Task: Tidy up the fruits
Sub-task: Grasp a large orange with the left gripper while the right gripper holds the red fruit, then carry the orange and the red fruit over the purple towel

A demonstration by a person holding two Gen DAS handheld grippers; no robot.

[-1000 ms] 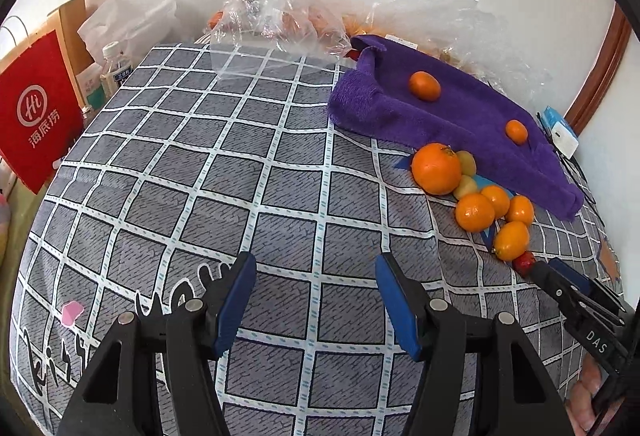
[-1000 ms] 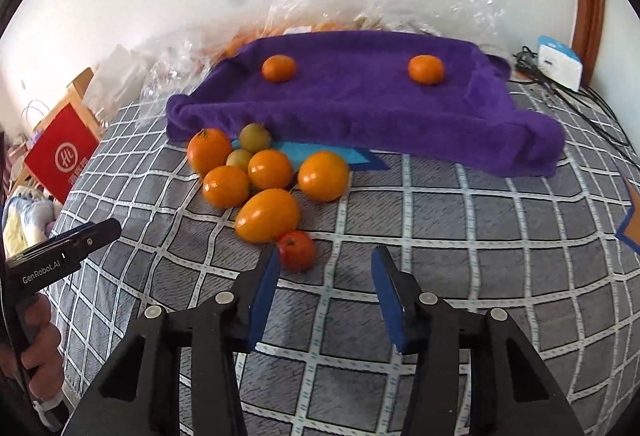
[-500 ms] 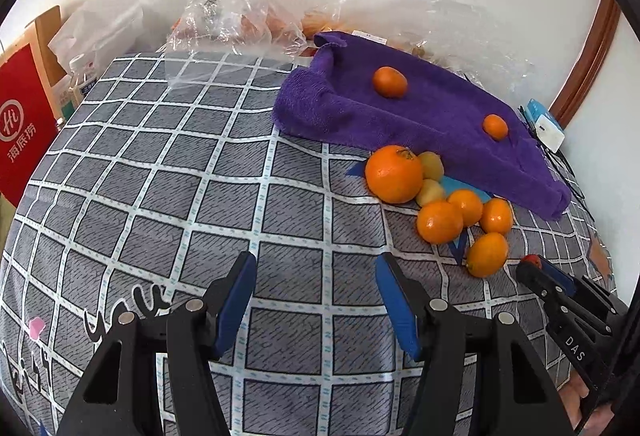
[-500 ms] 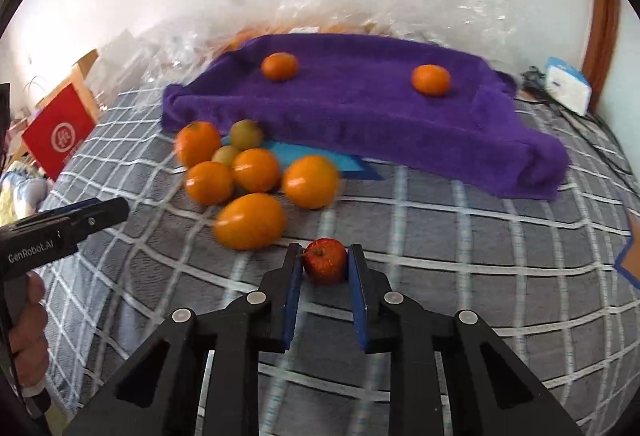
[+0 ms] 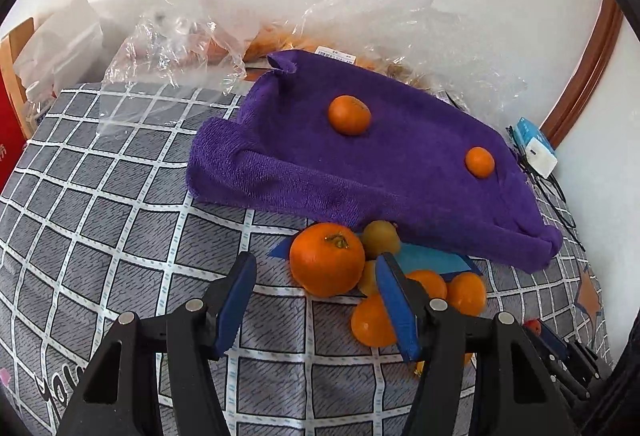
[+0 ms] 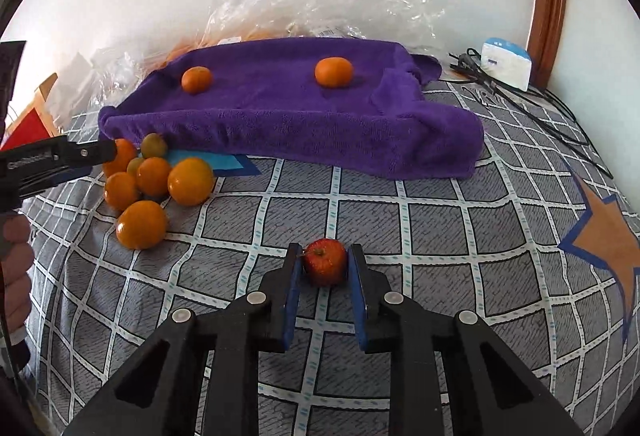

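My right gripper (image 6: 324, 260) is shut on a small red fruit (image 6: 325, 262), held just above the checked bedcover and away from the pile. A heap of oranges (image 6: 160, 188) and small green-yellow fruits (image 6: 154, 145) lies at the front left edge of the purple towel (image 6: 304, 124). Two oranges (image 6: 334, 72) (image 6: 196, 79) rest on that towel. In the left wrist view my left gripper (image 5: 316, 288) stands open, and the big orange (image 5: 327, 259) with a stem sits just beyond its fingertips, untouched. The right gripper's tip (image 5: 548, 336) with the red fruit (image 5: 533, 325) shows at the lower right.
Crumpled clear plastic bags (image 5: 176, 44) with more fruit lie against the wall behind the towel. A white and blue charger (image 6: 506, 63) with black cables (image 6: 532, 108) sits at the far right. A red bag (image 5: 8, 152) and boxes stand beside the bed's left edge. A hand (image 6: 14, 276) holds the left tool.
The right gripper closed on the small red fruit and carried it right, clear of the pile. The left gripper travelled across the cover toward the pile, still open.
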